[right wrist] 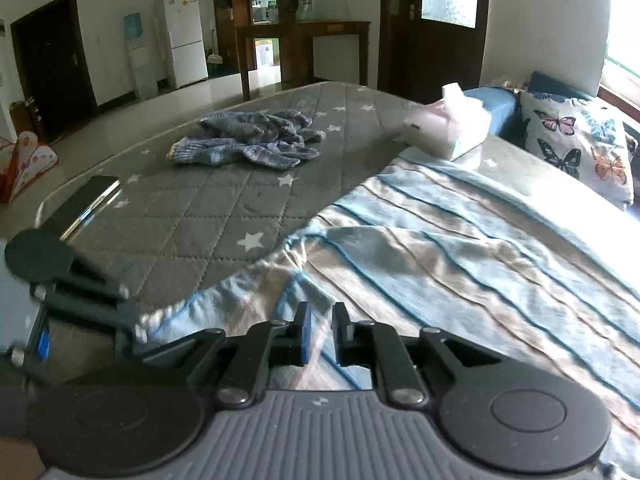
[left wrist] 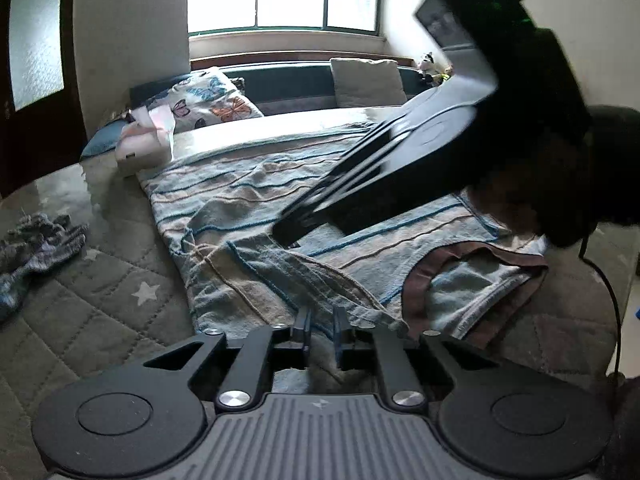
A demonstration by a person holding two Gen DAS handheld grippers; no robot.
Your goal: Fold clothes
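A light blue and beige striped shirt [left wrist: 256,208] lies spread on the grey star-patterned mattress [left wrist: 120,280]; it also shows in the right wrist view [right wrist: 460,236]. Its brown-trimmed collar [left wrist: 452,276] lies at the right. My left gripper [left wrist: 322,330] is shut on the shirt's near edge. My right gripper [right wrist: 320,334] is shut on a fold of the shirt by its sleeve. In the left wrist view the right gripper [left wrist: 288,236] reaches in from the upper right and its fingertips touch the shirt. In the right wrist view the left gripper [right wrist: 132,320] is at the lower left.
A crumpled blue knit garment [right wrist: 248,142] lies apart on the mattress, also in the left wrist view [left wrist: 36,248]. A tissue box [right wrist: 452,130] stands past the shirt. A butterfly pillow [right wrist: 576,140] and a sofa sit behind. A phone [right wrist: 86,202] lies near the mattress edge.
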